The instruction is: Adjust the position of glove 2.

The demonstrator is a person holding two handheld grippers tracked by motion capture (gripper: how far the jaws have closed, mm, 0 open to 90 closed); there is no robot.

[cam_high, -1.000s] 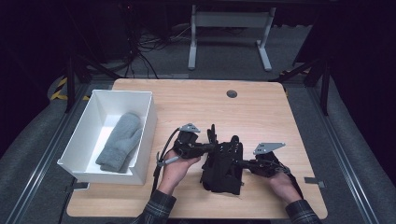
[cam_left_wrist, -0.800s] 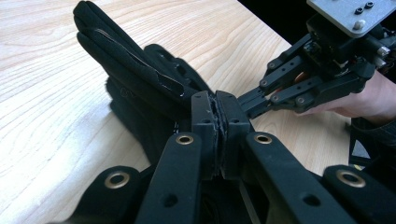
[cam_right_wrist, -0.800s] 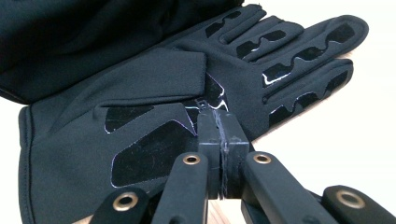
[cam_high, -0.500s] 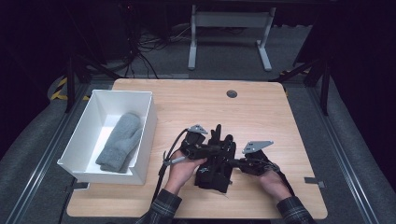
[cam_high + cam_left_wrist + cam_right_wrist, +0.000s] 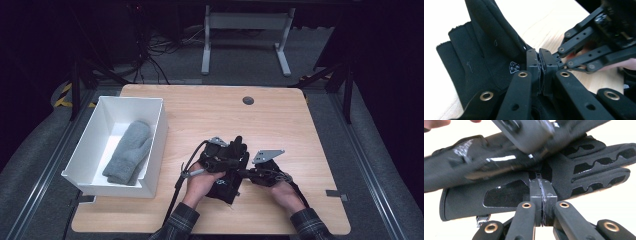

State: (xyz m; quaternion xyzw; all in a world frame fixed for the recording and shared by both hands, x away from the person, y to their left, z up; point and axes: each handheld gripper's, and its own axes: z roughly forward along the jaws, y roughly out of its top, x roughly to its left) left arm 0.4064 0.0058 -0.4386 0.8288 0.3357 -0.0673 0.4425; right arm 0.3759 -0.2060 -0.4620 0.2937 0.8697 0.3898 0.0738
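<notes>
A dark room surrounds one wooden table (image 5: 210, 107). At its left sits one white bin (image 5: 152, 145) holding a single grey mitten (image 5: 127, 152). Low in the centre of the frame lies one black glove (image 5: 227, 185), and two grippers meet on it. The left gripper (image 5: 220, 161) has its jaws pressed together, pinching the glove's fabric. The right gripper (image 5: 250, 173) likewise has its jaws squeezed tight on the glove's edge.

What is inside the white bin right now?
One grey mitten lies in the white bin, on its floor. Whatever might be under the mitten is covered.
</notes>
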